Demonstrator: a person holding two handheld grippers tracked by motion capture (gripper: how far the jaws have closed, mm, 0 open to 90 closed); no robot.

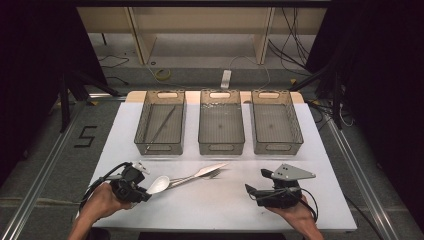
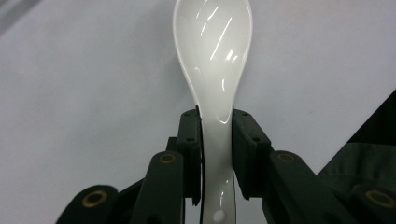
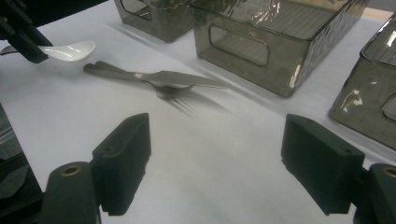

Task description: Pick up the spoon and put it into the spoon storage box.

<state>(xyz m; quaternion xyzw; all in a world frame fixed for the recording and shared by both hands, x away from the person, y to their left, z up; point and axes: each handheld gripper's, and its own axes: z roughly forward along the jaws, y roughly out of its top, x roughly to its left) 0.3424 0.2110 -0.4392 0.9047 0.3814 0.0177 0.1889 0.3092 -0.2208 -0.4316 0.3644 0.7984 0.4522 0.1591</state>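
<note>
A white ceramic spoon [image 1: 159, 184] lies low over the white table near its front left, bowl pointing right. My left gripper [image 1: 146, 186] is shut on its handle; in the left gripper view both pads press the spoon [image 2: 212, 56] handle between them, gripper [image 2: 216, 114]. A steel knife [image 1: 200, 172] and fork [image 1: 212, 176] lie crossed just right of the spoon. My right gripper [image 1: 256, 181] rests at the front right, open, nothing between its jaws. In the right gripper view the gripper [image 3: 217, 135] faces the knife [image 3: 154, 77], fork [image 3: 180, 93] and spoon [image 3: 70, 50].
Three grey see-through bins stand in a row at the back: left bin [image 1: 160, 149] holds a thin metal utensil [image 1: 161, 126], middle bin [image 1: 221, 149] and right bin [image 1: 277, 149] look bare. The table edge [image 1: 225, 227] runs close behind both hands.
</note>
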